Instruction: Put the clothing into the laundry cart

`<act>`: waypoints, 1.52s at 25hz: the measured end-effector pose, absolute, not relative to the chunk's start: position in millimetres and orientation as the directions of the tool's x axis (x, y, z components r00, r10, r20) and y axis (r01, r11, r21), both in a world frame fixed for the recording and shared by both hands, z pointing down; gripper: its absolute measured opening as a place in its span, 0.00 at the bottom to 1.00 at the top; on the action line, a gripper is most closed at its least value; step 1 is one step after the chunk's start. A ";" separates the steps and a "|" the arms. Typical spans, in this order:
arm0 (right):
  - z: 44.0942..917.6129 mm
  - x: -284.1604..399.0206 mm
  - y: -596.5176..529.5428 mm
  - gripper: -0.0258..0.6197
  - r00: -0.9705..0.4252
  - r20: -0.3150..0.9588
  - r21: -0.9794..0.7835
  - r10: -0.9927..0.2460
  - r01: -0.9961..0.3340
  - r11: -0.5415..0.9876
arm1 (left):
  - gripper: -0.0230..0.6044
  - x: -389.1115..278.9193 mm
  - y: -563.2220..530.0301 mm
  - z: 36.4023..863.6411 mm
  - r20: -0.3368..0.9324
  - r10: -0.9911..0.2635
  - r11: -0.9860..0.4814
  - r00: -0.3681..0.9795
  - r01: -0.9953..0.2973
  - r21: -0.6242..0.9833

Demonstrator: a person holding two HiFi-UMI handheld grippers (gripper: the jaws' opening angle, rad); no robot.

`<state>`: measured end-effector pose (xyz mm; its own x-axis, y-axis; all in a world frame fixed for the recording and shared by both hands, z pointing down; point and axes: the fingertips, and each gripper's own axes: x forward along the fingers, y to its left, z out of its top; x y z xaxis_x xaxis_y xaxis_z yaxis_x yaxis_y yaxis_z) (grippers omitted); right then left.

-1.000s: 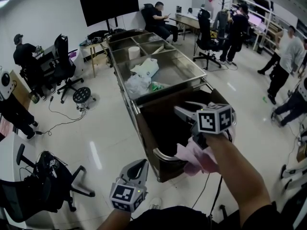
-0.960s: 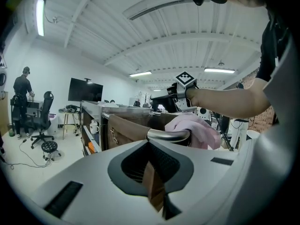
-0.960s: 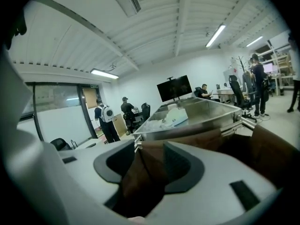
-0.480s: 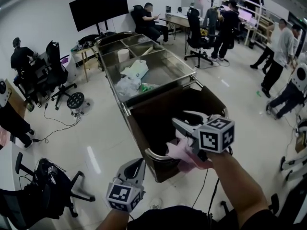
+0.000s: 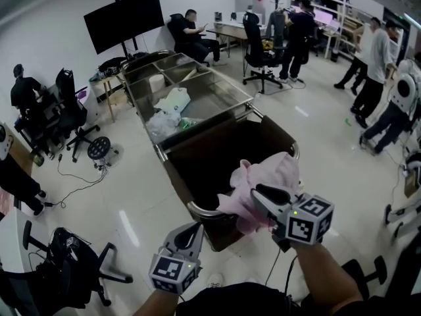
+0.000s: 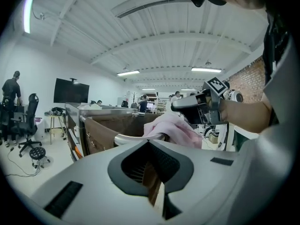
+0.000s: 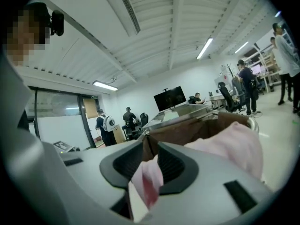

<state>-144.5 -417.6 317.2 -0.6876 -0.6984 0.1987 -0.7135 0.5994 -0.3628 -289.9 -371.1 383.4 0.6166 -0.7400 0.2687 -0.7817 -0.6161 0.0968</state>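
Observation:
The pink garment (image 5: 263, 180) is bunched over the near rim of the brown laundry cart (image 5: 197, 157), partly above its dark inside. My right gripper (image 5: 258, 193) sits just behind it, jaws closing, with a fold of the pink cloth (image 7: 150, 172) pinched between them. The rest of the garment (image 7: 234, 139) lies past the jaws in front of the cart wall (image 7: 187, 128). My left gripper (image 5: 191, 228) is low at the cart's near left corner, shut and empty. In the left gripper view the garment (image 6: 173, 128) drapes on the cart's metal rail (image 6: 136, 137) under the right gripper (image 6: 197, 108).
Behind the cart stands a long steel table (image 5: 217, 97) with compartments holding plastic bags (image 5: 168, 110). An office chair (image 5: 72, 268) is at my near left, a stool (image 5: 99, 147) further off. People (image 5: 368, 64) stand at the right, a big screen (image 5: 125, 20) at the back.
My right gripper has drawn back toward me and its jaws have narrowed. The pink garment, which hung below the gripper at the cart's near corner, now sits up over the rim.

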 end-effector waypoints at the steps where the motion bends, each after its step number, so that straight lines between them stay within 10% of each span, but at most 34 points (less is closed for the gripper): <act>1: 325.2 -139.1 -405.4 0.20 -0.682 0.203 -0.375 -0.702 -0.717 0.588 | 0.04 -283.5 -367.2 386.1 0.279 -0.726 -0.629 0.629 -0.771 0.102; 8: 409.5 -108.8 -323.1 0.05 -0.618 0.307 -0.483 -0.723 -0.756 0.441 | 0.04 -237.4 -334.0 409.7 0.342 -0.621 -0.707 0.706 -0.692 0.144; 38: 407.4 -79.4 -291.7 0.04 -0.546 0.319 -0.437 -0.775 -0.810 0.391 | 0.04 -180.6 -312.3 426.1 0.373 -0.501 -0.809 0.781 -0.576 0.118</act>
